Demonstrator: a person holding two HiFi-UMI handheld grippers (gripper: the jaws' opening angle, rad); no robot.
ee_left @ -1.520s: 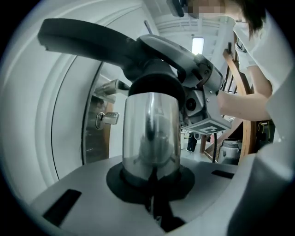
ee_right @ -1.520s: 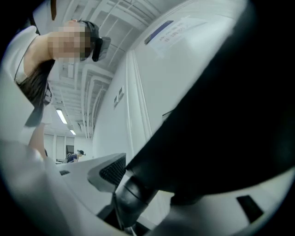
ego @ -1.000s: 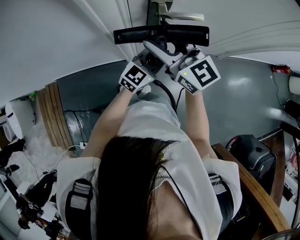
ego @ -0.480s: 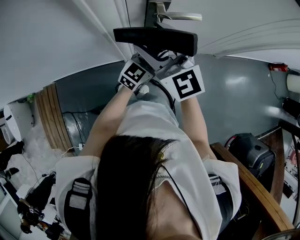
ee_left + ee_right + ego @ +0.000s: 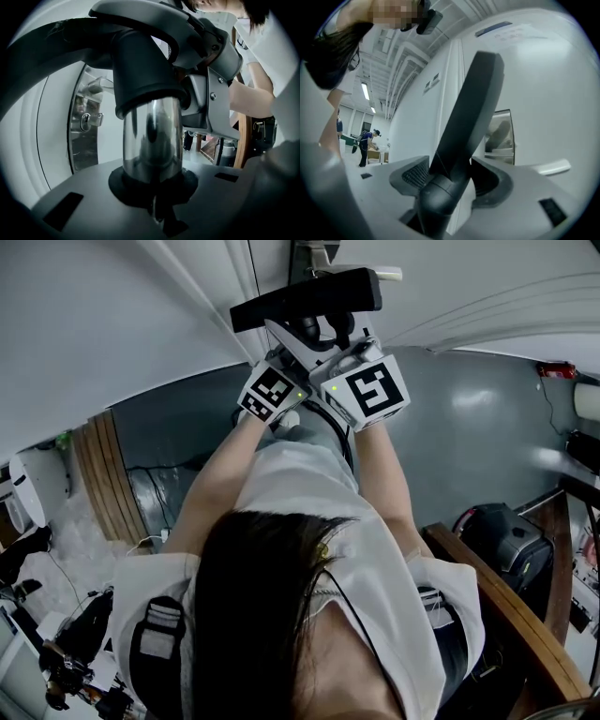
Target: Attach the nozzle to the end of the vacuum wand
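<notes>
The stiff, probably slippery vacuum wand (image 5: 152, 136) is pinched by the closed jaws of the left gripper (image 5: 154, 190), while the light, rigid nozzle (image 5: 473, 103), seemingly socketed just above them, is best clasped at its neck, as now, between the wide-set, just-narrowed jaws of the right gripper (image 5: 450, 183).

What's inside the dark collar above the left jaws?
The chrome wand tube runs up into the collar; its end and how deep it sits are covered.

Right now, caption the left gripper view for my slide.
Left hand-held gripper clamps the chrome wand below a black collar.
</notes>
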